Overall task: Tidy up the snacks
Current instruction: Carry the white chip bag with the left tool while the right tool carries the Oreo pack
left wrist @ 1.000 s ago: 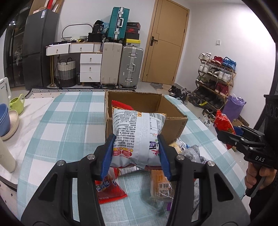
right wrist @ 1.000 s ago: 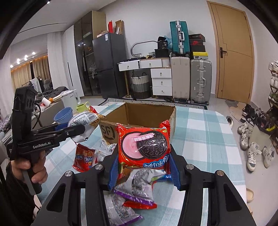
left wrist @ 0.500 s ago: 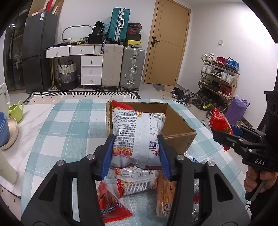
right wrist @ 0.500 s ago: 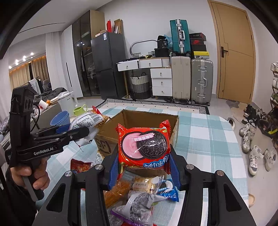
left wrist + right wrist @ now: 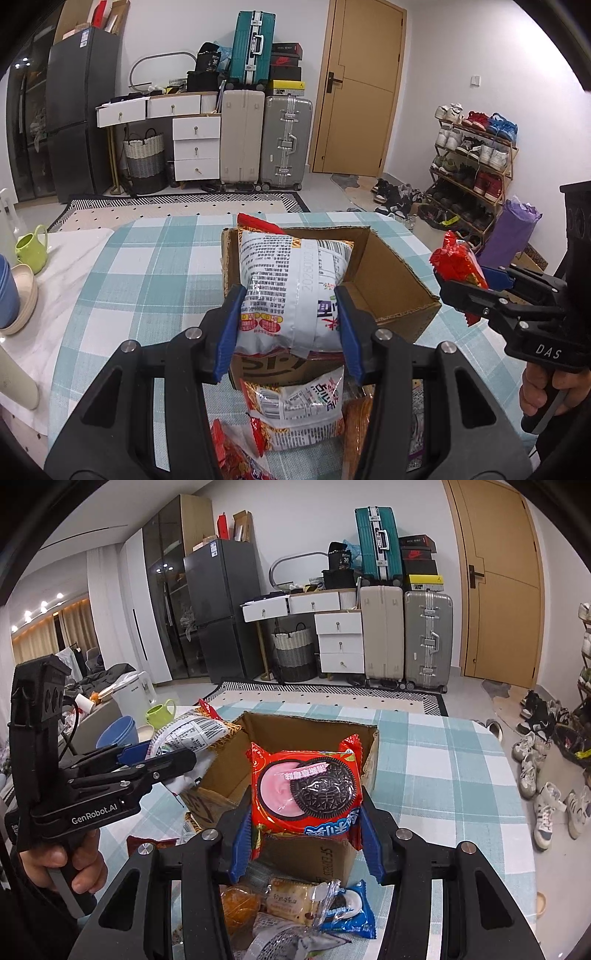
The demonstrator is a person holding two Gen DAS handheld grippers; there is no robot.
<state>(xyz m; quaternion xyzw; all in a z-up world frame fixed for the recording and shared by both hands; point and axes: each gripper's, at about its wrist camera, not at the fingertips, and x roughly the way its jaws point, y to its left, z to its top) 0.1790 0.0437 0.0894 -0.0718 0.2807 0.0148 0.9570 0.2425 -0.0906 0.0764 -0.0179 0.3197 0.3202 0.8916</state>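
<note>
**Both grippers loaded above the cardboard box**

Left wrist view: my left gripper (image 5: 288, 325) is clenched on a white snack bag (image 5: 291, 288), held over the near left corner of the open cardboard box (image 5: 391, 291). What I can see of the box floor is bare. More snack packets (image 5: 295, 410) lie on the checked tablecloth (image 5: 147, 280) in front of the box.

Right wrist view: my right gripper (image 5: 306, 834) grips a red cookie pack (image 5: 306, 790) above the box's (image 5: 306, 734) near wall. Loose packets (image 5: 317, 904) sit on the near side of the box.
</note>
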